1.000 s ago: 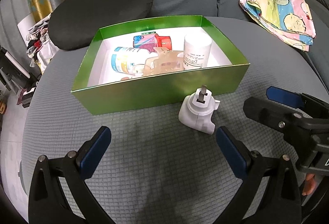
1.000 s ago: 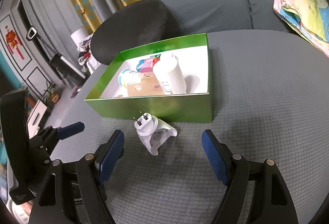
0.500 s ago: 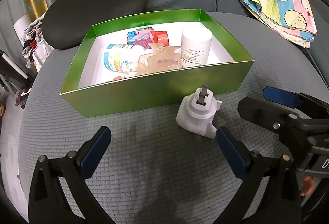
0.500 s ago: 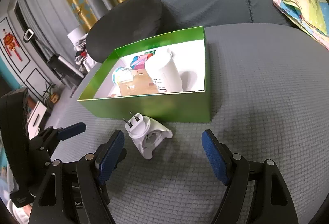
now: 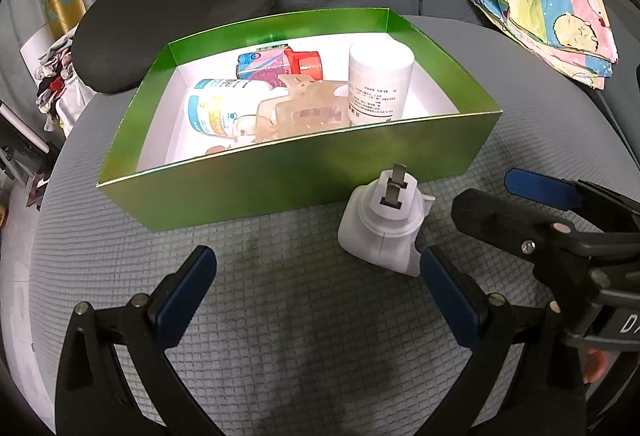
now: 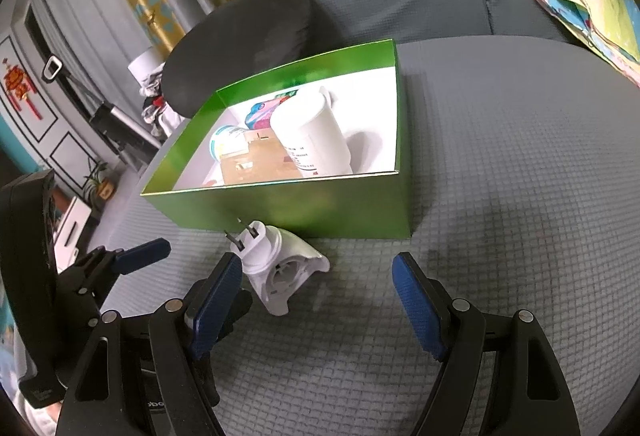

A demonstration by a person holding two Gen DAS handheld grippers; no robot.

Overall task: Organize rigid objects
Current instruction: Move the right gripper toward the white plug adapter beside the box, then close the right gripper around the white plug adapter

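A white plug-in device (image 5: 384, 224) with two metal prongs lies on the grey quilted cushion, just in front of the green box (image 5: 304, 176). Inside the box are a white bottle (image 5: 378, 84), a beige hair claw (image 5: 304, 112), a lying blue-and-white bottle (image 5: 216, 106) and a red-capped bottle (image 5: 276, 64). My left gripper (image 5: 316, 288) is open, and the device sits just past its right fingertip. My right gripper (image 6: 316, 296) is open too. The device (image 6: 276, 268) lies between its fingers, close to the left pad (image 6: 212, 308), with nothing pressing on it.
A dark round cushion (image 5: 176, 16) rests behind the box. A folded cartoon-print cloth (image 5: 548, 12) lies at the far right on the grey sofa. Furniture and clutter stand off the cushion's left edge (image 6: 100, 140). Bare quilted cover stretches to the right of the box (image 6: 520, 156).
Both cameras have crept slightly closer to the box and device. The device has not moved on the cushion, and both grippers stay equally wide.
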